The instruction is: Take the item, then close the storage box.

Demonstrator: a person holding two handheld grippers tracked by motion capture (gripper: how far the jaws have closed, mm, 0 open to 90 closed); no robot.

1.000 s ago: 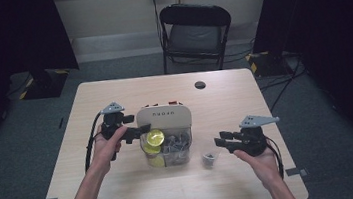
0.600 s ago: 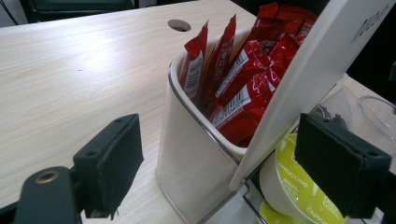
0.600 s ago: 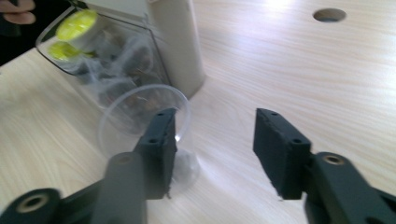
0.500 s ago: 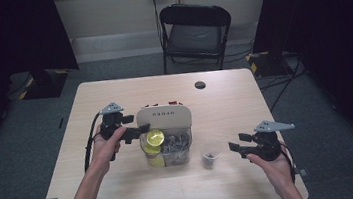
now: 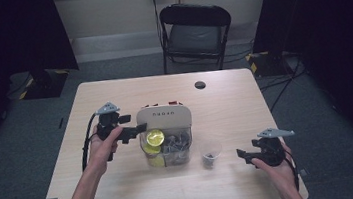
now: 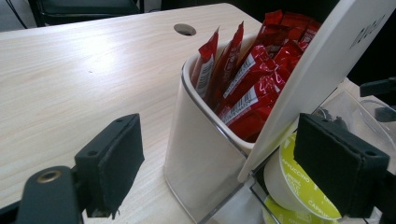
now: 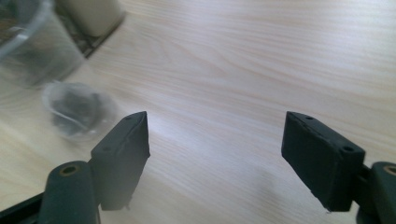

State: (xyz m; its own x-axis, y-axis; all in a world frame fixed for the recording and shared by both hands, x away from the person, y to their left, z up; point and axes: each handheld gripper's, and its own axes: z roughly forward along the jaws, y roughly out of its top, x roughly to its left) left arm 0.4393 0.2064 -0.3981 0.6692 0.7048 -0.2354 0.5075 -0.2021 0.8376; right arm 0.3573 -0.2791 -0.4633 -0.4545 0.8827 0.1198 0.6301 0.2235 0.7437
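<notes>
Right gripper view: the small clear cup (image 7: 77, 109) is seen left of the right gripper (image 7: 215, 154), untouched, whose jaws have just been opened wide.

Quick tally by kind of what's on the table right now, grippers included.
Grippers: 2, the left gripper and the right gripper
Organizer: 1
Clear cup: 1
Green-lidded pods: at least 2, one above another
Red sachets: several, too packed to count
Total apart from sachets: 6
</notes>
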